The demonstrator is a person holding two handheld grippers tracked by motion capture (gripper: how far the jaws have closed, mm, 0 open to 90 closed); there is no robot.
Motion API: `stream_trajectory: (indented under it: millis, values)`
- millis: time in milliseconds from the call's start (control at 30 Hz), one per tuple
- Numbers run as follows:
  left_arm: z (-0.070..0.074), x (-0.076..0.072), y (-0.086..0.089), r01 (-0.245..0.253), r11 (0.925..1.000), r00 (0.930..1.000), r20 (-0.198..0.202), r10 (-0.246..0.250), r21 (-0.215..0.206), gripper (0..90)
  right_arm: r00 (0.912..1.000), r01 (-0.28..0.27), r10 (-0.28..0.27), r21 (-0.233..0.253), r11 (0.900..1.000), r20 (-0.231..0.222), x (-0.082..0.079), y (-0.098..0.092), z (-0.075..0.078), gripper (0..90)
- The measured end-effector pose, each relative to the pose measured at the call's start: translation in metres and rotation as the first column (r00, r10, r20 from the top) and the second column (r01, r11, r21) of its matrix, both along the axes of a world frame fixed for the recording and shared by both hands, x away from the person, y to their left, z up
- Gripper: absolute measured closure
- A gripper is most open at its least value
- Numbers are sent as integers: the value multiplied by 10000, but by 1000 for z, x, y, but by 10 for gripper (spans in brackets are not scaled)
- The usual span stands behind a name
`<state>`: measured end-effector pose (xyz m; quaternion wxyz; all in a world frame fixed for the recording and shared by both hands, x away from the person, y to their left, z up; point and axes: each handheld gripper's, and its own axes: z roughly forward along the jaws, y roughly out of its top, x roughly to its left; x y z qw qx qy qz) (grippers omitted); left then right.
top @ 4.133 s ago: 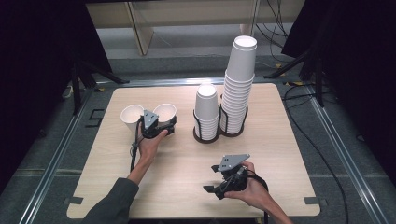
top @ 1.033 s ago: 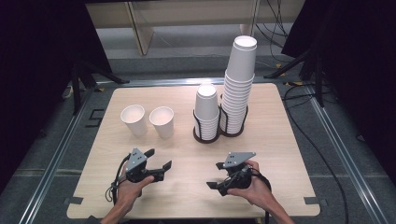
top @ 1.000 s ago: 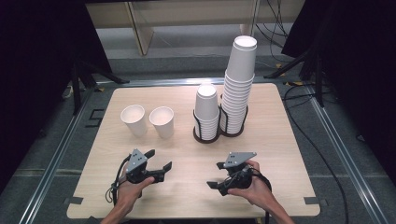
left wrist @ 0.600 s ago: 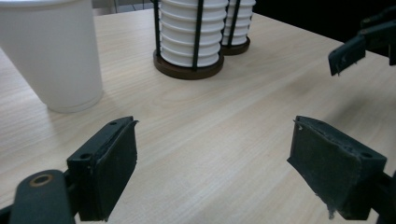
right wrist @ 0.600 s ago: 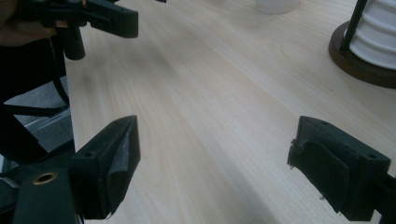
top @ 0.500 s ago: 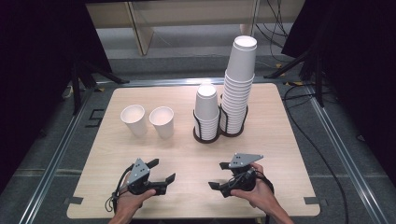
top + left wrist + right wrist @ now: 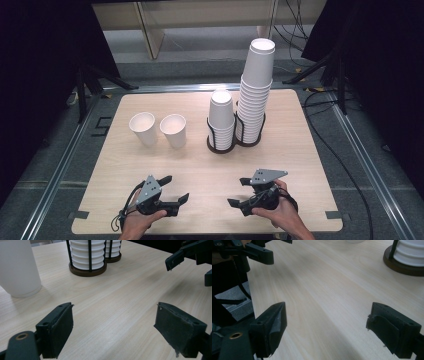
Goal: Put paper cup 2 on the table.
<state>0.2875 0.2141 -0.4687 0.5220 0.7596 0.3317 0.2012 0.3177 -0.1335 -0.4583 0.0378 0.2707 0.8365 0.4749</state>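
Two paper cups (image 7: 159, 129) stand upright side by side on the far left of the table (image 7: 300, 150), just left of the two cup stacks (image 7: 242, 112) in their wire holders. Left gripper (image 7: 172, 192) and right gripper (image 7: 239, 192) rest near the front edge, jaws spread wide, holding nothing. Judged: cups set out; the work looks done or paused.

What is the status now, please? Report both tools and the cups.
Left tool open, right tool open, both near table edge, holding nothing. Two loose cups upright side by side, left of cup stacks. Nothing in the way.
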Motion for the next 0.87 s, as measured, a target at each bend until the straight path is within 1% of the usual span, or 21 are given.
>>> stream_trajectory:
  millis: [67, 100, 167, 200, 233, 267, 300, 367, 400, 433, 467, 500, 533, 567, 600, 633, 667, 733, 767, 833, 867]
  values:
    - [1, -1, 1, 27, 9995, 9999, 127, -31, 309, 144, 10000, 17, -17, -186, 9998, 24, -3, -2, -1, 156]
    - [1, -1, 0, 52, 9999, 9998, 170, -55, 164, 144, 10000, 43, -44, -203, 9998, -11, -4, -2, -2, 156]
    - [2, -3, 1, 22, 9994, 10000, 74, -25, 346, 144, 9999, 37, -39, -206, 9998, -92, -6, -3, -3, 156]
    - [2, -4, 1, 88, 9993, 10000, 3, -88, 371, 145, 9997, 48, -52, -195, 9998, -230, -7, -3, -3, 156]
    - [2, -4, 0, 89, 9997, 10000, -36, -88, 243, 145, 9997, 170, -175, -278, 9995, -167, -9, -4, -4, 156]
    - [2, -4, 0, 109, 9995, 9999, -42, -108, 284, 144, 9996, 169, -176, -313, 9994, -232, -10, -4, -4, 156]
    - [2, -4, 0, 95, 9995, 9999, -57, -93, 292, 144, 9997, 202, -208, -387, 9990, -143, -11, -5, -4, 156]
    - [2, -4, 1, 112, 9991, 9999, -72, -109, 409, 145, 9992, 263, -274, -379, 9989, -288, -14, -7, -5, 156]
    - [1, -4, 1, 154, 9995, 9999, 6, -154, 262, 145, 9982, 441, -459, -445, 9980, -390, -16, -8, -5, 156]
    - [2, -4, 2, 145, 9996, 9999, 19, -146, 258, 144, 9987, 381, -398, -486, 9981, -333, -16, -9, -5, 156]
    - [1, -4, 2, 188, 9996, 9998, 29, -189, 190, 145, 9983, 483, -498, -511, 9975, -289, -18, -10, -6, 156]
    - [2, -5, 2, 104, 9996, 9999, -33, -103, 249, 145, 9986, 431, -446, -507, 9978, -276, -18, -11, -7, 156]
    - [2, -5, 2, 143, 9998, 9999, 13, -143, 142, 145, 9981, 477, -498, -570, 9972, -357, -19, -12, -7, 157]
    - [1, -5, 3, 135, 9998, 9999, 9, -135, 127, 144, 9982, 515, -534, -645, 9966, -284, -20, -13, -7, 157]
    - [2, -6, 3, 64, 9999, 10000, -51, -64, 128, 145, 9979, 512, -534, -594, 9969, -355, -20, -13, -7, 156]
    - [2, -7, 4, 16, 9998, 10000, -82, -15, 174, 145, 9978, 581, -601, -662, 9961, -288, -21, -15, -8, 157]
    - [3, -8, 5, 30, 9993, 9999, -107, -27, 362, 145, 9974, 651, -671, -721, 9953, -268, -21, -15, -7, 157]
    - [3, -7, 5, 67, 9998, 10000, -13, -66, 199, 145, 9967, 754, -774, -797, 9940, -228, -21, -17, -7, 157]
    - [3, -7, 5, 67, 9998, 10000, -13, -66, 199, 144, 9965, 747, -772, -728, 9945, -323, -21, -17, -8, 156]
    - [3, -8, 6, -3, 9994, 10000, -84, 6, 335, 145, 9966, 772, -791, -751, 9942, -233, -21, -18, -8, 156]
    - [3, -8, 6, -26, 9995, 9999, -108, 29, 309, 144, 9959, 865, -883, -782, 9932, -205, -21, -19, -8, 157]
